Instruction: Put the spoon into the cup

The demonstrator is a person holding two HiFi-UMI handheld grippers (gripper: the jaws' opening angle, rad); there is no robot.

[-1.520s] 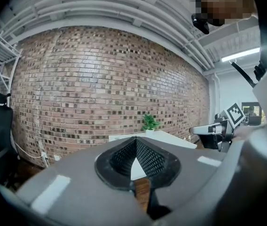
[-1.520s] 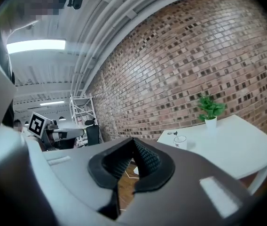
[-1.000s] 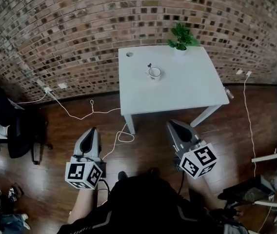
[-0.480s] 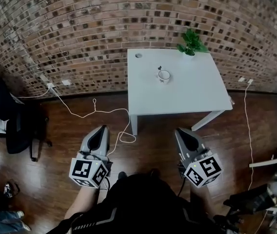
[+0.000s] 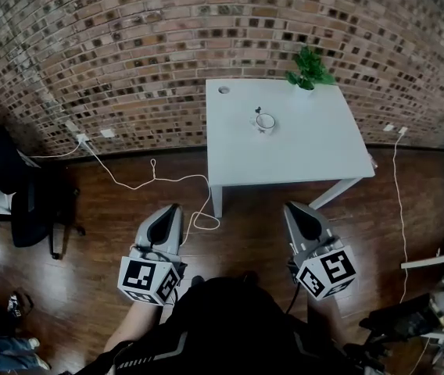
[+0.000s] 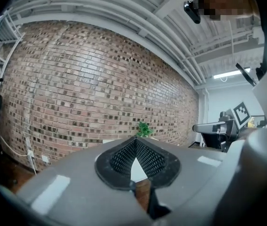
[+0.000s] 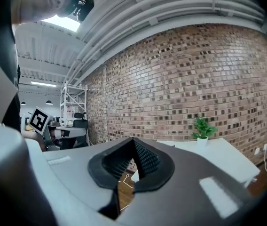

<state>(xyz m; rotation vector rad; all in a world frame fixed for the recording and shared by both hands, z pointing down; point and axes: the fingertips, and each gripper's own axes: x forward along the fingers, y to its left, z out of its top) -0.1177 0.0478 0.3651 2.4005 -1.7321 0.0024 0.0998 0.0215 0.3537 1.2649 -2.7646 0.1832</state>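
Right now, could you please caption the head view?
Left gripper and right gripper, both shut and empty, face a white table bearing a cup.

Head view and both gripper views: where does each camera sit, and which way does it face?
Head view: on the person's head, looking steeply down at the table, cup and floor; shows left claw, right claw and dark torso.
Left gripper view: rides the left claw, roughly level, facing the brick wall; its shut jaws fill the foreground.
Right gripper view: rides the right claw, facing wall and table; shut jaws in the foreground.
Shared: all three show the potted plant on the table.
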